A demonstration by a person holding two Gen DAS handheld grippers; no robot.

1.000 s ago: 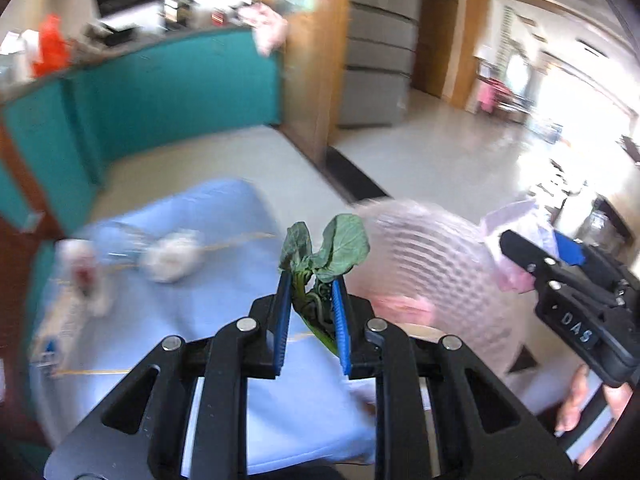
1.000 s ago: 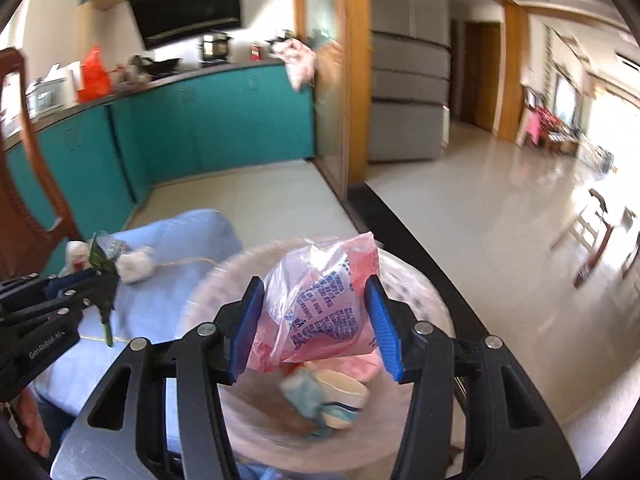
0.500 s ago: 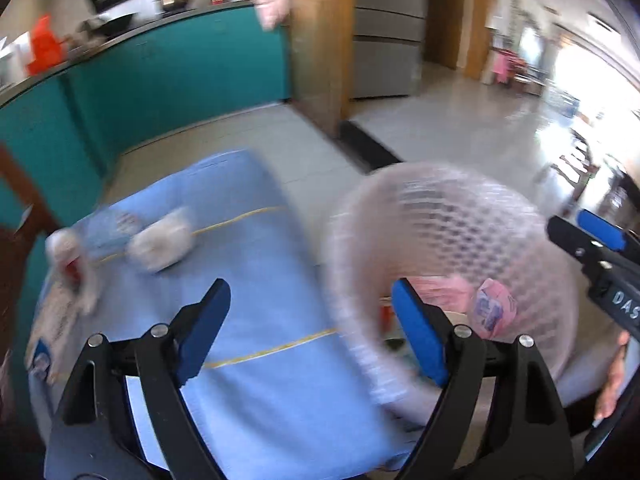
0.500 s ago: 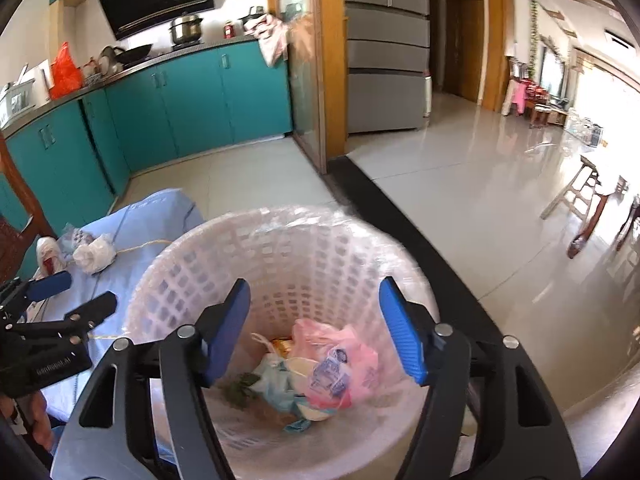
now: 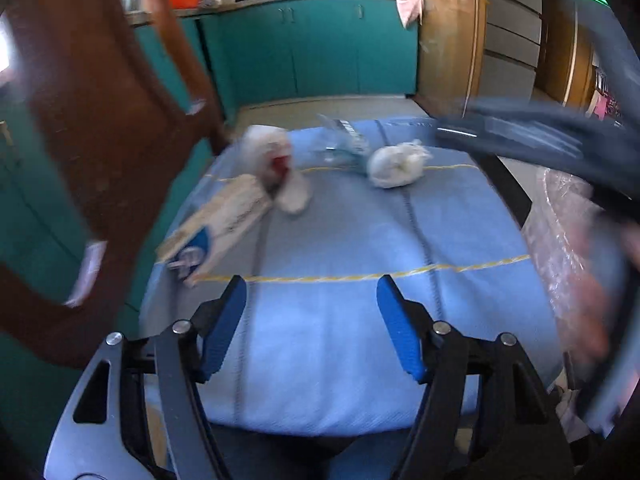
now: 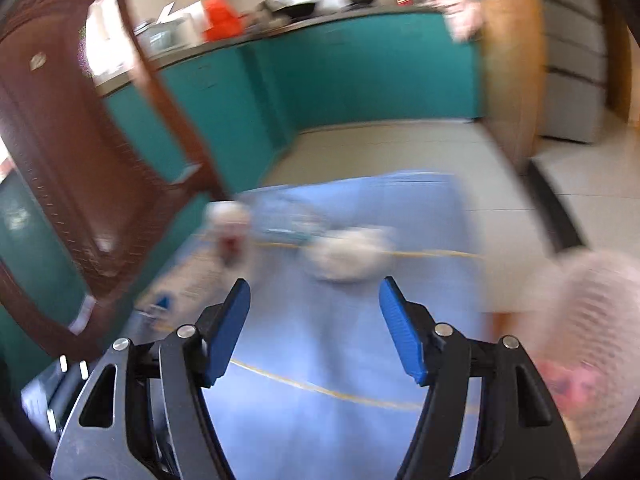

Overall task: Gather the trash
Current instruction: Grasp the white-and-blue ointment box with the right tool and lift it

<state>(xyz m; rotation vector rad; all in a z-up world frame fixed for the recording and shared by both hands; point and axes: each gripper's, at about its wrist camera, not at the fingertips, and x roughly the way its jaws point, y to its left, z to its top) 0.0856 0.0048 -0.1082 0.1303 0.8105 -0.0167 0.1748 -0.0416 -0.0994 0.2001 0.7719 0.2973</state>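
Note:
Trash lies at the far end of the blue cloth (image 5: 328, 320): a crumpled white paper ball (image 5: 396, 164), a clear plastic wrapper (image 5: 340, 142), a white wad with a red stain (image 5: 276, 164) and a white-and-blue packet (image 5: 216, 224). My left gripper (image 5: 311, 284) hovers over the near cloth, its jaws closing with nothing between them. The right gripper (image 6: 314, 284) is open and empty, just short of the paper ball (image 6: 348, 256). It also crosses the left wrist view as a dark blur, the right gripper (image 5: 540, 136). The lined white basket (image 6: 592, 320) sits at the right.
A brown wooden chair back (image 5: 100, 140) rises at the table's left edge. Teal cabinets (image 5: 320, 48) and a cluttered counter stand behind, with tiled floor (image 6: 380, 148) between. The basket (image 5: 568, 240) stands off the cloth's right edge.
The left gripper let go of a green leaf and the right a pink bag, which lies in the basket. Both opened and swung left from the basket to over the cloth.

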